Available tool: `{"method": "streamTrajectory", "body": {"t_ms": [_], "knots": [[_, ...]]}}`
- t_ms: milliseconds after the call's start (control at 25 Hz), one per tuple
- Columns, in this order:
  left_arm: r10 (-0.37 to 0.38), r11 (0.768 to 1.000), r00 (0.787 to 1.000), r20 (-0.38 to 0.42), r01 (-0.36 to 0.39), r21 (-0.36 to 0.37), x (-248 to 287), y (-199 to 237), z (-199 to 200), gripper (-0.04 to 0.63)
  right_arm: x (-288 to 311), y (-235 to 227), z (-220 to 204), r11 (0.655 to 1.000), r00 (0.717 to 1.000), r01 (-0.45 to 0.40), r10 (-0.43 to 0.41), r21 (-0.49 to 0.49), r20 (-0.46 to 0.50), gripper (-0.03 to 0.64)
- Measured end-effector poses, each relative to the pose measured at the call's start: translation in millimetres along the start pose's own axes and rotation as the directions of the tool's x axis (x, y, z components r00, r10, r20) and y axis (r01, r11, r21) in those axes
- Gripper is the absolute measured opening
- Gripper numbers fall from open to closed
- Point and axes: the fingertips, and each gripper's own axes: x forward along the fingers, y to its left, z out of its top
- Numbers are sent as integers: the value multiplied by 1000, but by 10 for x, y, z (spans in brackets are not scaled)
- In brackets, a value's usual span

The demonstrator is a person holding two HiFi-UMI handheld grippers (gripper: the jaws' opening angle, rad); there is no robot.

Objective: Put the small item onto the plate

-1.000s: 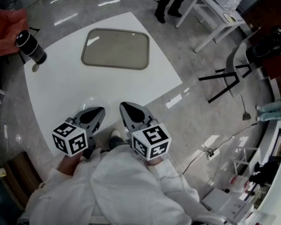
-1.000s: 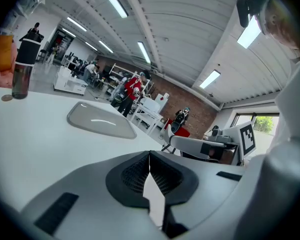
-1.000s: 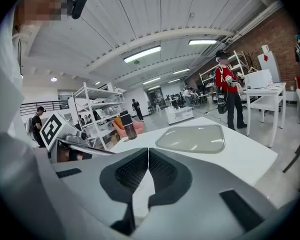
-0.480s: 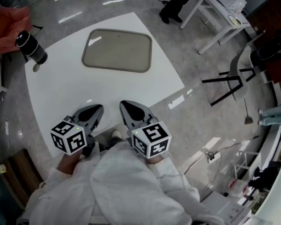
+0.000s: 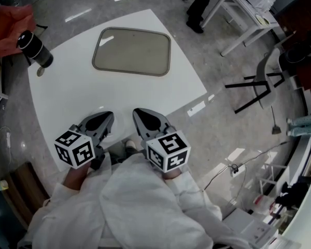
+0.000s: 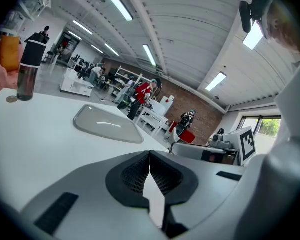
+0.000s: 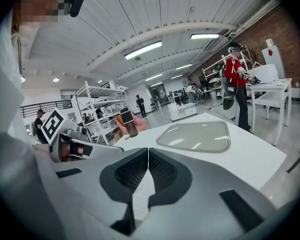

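Bottle: far left we have a dark cylindrical bottle with a black cap (image 5: 35, 50), upright at the left edge of the white bench (image 5: 67, 95).

Small item: right by the bottle's base we spot the small round flat disc (image 5: 40, 72). It lies flat on the bench, just beside the bottle and well apart from the plate.

Left gripper: moving in, the left gripper (image 5: 108, 116) hovers over the near edge of the bench, pointing out across it. Its fingers (image 6: 140, 171) are clenched together, pad against pad, and we see nothing between them.

Plate: ahead of both grippers, toward the far side of the bench, sits the grey rounded-rectangle plate (image 5: 132, 52). It lies flat, with bare white bench between it and the fingertips.

Right gripper: the right gripper (image 5: 139, 113) is close alongside the left one, aimed the same way. Its fingers (image 7: 162, 171) are clenched too, and we see them gripping nothing.

Chair: off the bench to the right, we see a grey chair on black legs (image 5: 259, 79) on the floor.
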Motion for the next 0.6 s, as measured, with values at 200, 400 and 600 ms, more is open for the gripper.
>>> {"method": "streamTrajectory", "body": {"t_ms": [200, 400, 600], "knots": [[-26, 1000, 999, -29, 26, 6, -32, 19, -39, 11, 58, 34, -41, 1000, 1000, 17, -17, 18, -12, 15], [-43, 999, 998, -52, 43, -9, -116, 49, -60, 11, 94, 192, -104, 1000, 999, 15, -14, 27, -38, 15], [-27, 999, 997, -69, 25, -33, -205, 226, -79, 11, 165, 256, -196, 998, 997, 33, -29, 53, -66, 15]]}}
